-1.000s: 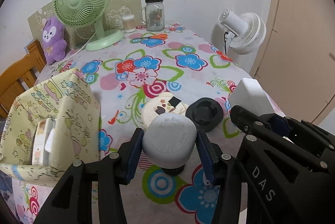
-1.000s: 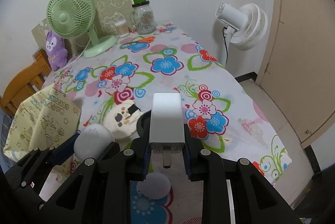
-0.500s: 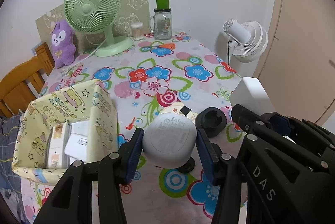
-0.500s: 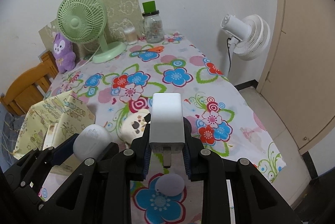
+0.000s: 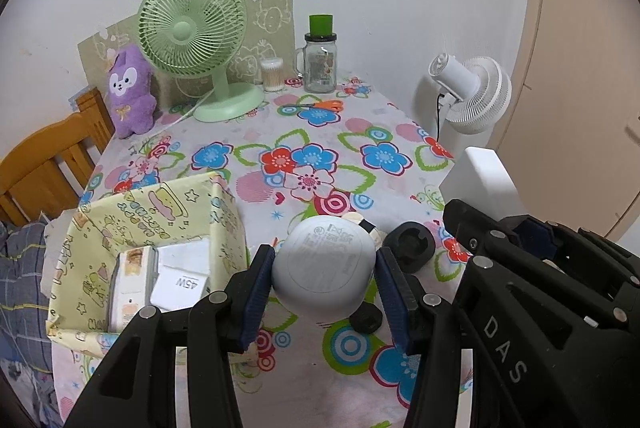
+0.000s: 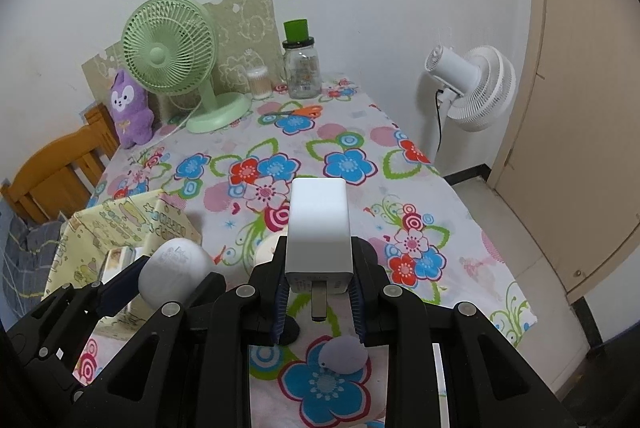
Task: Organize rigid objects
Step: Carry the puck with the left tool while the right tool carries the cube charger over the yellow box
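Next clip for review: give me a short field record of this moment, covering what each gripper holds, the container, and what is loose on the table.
left gripper: shut on round white case
right gripper: shut on white charger block, prong pointing back toward the camera
container: yellow patterned box, open, left of the grippers
box contents: white carton marked 45W and another pack
loose on table: black round holder, small black cap, pale oval piece
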`<state>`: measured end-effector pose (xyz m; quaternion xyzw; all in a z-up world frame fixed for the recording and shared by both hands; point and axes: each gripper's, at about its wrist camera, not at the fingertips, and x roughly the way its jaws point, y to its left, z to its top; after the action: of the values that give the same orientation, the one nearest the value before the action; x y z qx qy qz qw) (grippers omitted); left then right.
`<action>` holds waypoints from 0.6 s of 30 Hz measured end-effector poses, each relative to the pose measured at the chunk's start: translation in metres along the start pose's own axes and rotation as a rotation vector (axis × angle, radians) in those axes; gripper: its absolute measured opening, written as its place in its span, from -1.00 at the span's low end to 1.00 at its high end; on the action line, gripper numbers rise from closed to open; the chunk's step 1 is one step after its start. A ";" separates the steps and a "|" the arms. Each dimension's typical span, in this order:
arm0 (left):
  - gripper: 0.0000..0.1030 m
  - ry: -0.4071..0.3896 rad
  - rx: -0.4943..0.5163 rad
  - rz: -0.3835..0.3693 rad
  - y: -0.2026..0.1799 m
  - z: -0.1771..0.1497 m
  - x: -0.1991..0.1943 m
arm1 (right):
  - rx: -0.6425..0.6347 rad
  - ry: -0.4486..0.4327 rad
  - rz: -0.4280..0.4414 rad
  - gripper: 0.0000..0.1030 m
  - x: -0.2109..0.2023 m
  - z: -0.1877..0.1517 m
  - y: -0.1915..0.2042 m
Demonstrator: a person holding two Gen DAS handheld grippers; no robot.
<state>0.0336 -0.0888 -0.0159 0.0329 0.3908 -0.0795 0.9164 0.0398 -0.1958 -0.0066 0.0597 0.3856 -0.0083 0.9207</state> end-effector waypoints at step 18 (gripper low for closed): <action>0.02 -0.010 -0.022 0.026 0.039 0.008 -0.008 | -0.030 0.010 0.032 -0.44 0.001 0.013 0.041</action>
<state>0.0400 -0.0504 -0.0046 0.0275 0.3866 -0.0636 0.9196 0.0522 -0.1568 0.0063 0.0520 0.3893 0.0125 0.9196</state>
